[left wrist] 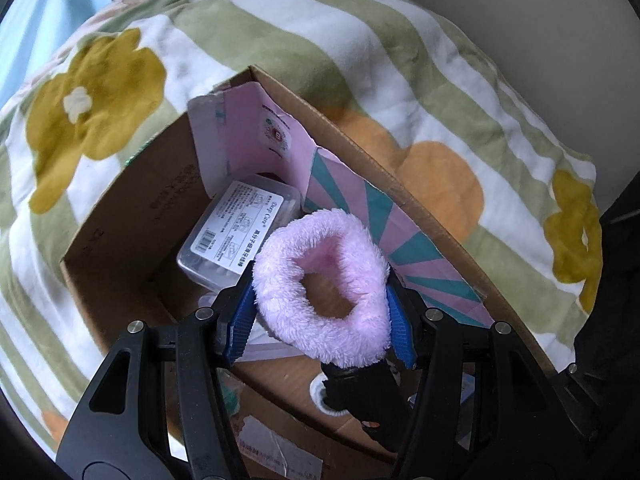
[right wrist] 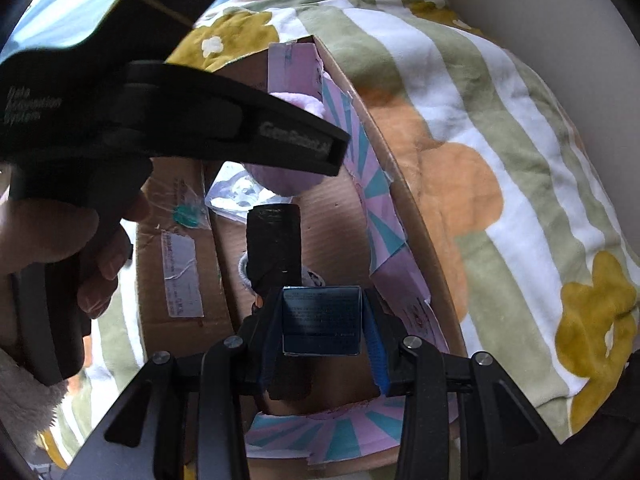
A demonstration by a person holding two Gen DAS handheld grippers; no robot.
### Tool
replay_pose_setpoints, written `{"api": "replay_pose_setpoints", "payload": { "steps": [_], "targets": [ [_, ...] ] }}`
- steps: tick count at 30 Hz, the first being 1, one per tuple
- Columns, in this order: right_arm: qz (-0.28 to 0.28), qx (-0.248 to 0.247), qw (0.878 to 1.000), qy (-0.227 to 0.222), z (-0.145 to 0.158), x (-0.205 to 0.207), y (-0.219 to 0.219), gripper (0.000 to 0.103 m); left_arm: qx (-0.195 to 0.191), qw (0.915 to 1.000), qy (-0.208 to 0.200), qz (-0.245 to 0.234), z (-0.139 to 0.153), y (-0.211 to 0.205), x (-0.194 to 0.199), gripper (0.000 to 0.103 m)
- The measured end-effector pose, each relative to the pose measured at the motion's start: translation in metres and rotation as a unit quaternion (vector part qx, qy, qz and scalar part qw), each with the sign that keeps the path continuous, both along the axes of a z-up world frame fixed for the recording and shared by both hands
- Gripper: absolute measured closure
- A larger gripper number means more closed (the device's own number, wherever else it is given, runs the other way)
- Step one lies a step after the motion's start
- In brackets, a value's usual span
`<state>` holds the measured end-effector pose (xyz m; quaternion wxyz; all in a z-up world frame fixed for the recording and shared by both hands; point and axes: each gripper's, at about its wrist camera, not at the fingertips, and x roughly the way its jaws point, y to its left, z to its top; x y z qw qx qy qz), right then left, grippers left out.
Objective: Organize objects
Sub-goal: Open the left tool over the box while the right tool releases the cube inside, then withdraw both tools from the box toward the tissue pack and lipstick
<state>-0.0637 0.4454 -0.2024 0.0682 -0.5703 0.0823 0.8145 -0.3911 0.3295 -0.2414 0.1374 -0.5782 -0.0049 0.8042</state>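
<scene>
My left gripper (left wrist: 322, 308) is shut on a fluffy pink hair scrunchie (left wrist: 324, 284) and holds it over the open cardboard box (left wrist: 120, 216). In the box lie a clear plastic case of cotton swabs (left wrist: 236, 236) and a black cylinder (left wrist: 360, 392). My right gripper (right wrist: 322, 340) is shut on a small dark blue box (right wrist: 320, 320) and holds it above the same cardboard box (right wrist: 404, 200). The left gripper's black body (right wrist: 168, 128) crosses the right wrist view, with the scrunchie (right wrist: 284, 180) partly hidden under it. The black cylinder (right wrist: 274, 236) lies beyond the blue box.
The cardboard box sits on a striped floral blanket (left wrist: 360, 52). A pink and teal paper liner (left wrist: 420, 256) leans along the box's right wall. The box's flaps with shipping labels (right wrist: 180, 276) lie open at the left. A wall (right wrist: 540, 8) stands behind.
</scene>
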Motion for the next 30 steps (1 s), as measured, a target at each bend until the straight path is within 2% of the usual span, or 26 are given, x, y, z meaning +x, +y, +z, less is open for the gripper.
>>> {"api": "replay_pose_setpoints", "payload": {
  "steps": [3, 5, 6, 7, 8, 9, 10, 14, 24, 30],
  "targets": [
    [0.0, 0.003, 1.0, 0.005, -0.001, 0.001, 0.0, 0.068, 0.005, 1.0, -0.004, 0.0, -0.001, 0.001, -0.001, 0.047],
    [0.003, 0.0, 1.0, 0.01, 0.0, 0.002, -0.001, 0.066, 0.019, 0.9997, -0.013, 0.004, -0.002, 0.0, -0.003, 0.036],
    [0.004, -0.008, 1.0, 0.014, 0.001, 0.002, -0.001, 0.061, 0.023, 0.9996, -0.015, 0.007, -0.002, -0.001, -0.003, 0.02],
    [0.004, -0.016, 1.0, 0.017, 0.002, 0.002, -0.001, 0.046, 0.026, 0.9995, -0.017, 0.01, -0.001, -0.002, -0.003, 0.0],
    [0.003, -0.022, 0.999, 0.023, 0.004, 0.002, -0.001, 0.025, 0.026, 0.9995, -0.013, 0.014, 0.0, -0.003, -0.003, 0.001],
    [0.001, -0.028, 0.999, 0.033, 0.006, 0.003, -0.001, 0.015, 0.027, 0.9995, -0.009, 0.017, 0.003, -0.005, -0.002, 0.0],
    [-0.001, -0.031, 0.999, 0.04, 0.008, 0.004, -0.001, 0.0, 0.029, 0.9994, -0.01, 0.018, 0.004, -0.007, -0.002, 0.001],
    [0.0, -0.031, 0.998, 0.053, 0.014, 0.008, -0.005, 0.0, 0.022, 0.9996, -0.007, 0.018, 0.012, -0.012, 0.0, 0.001],
    [0.001, -0.023, 0.998, 0.051, 0.021, 0.013, -0.009, 0.0, 0.006, 0.9998, 0.005, 0.018, 0.026, -0.019, 0.009, 0.001],
    [0.014, -0.026, 0.998, 0.062, 0.04, 0.017, -0.014, 0.0, 0.0, 0.9996, 0.014, 0.023, 0.045, -0.023, 0.018, 0.001]
  ]
}}
